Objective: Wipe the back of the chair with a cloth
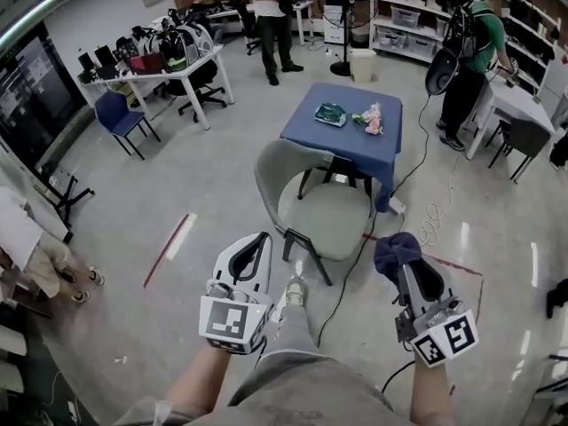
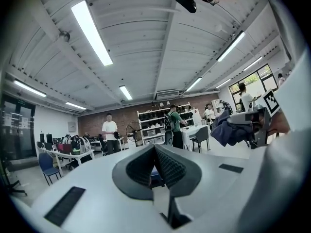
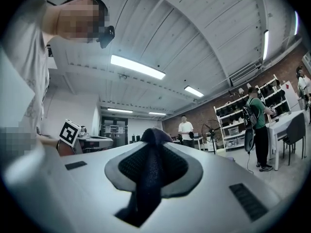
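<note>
A pale green chair [image 1: 302,189] stands in front of the blue table [image 1: 382,145], its curved back toward me. In the head view my right gripper [image 1: 401,254] is shut on a dark blue cloth [image 1: 396,252], low and right of the chair's seat. The cloth [image 3: 148,178] hangs pinched between the right jaws, and shows bunched at the right of the left gripper view [image 2: 232,130]. My left gripper [image 1: 257,247] is shut with nothing in it, near the chair's front left leg. Both grippers point about level, short of the chair.
On the blue table lie a green item [image 1: 330,114] and a pink bundle [image 1: 371,120]. A cable [image 1: 351,264] runs across the floor under the chair. A person in green [image 1: 470,60] stands at the right; another [image 1: 271,16] stands behind. Red tape [image 1: 169,248] marks the floor at left.
</note>
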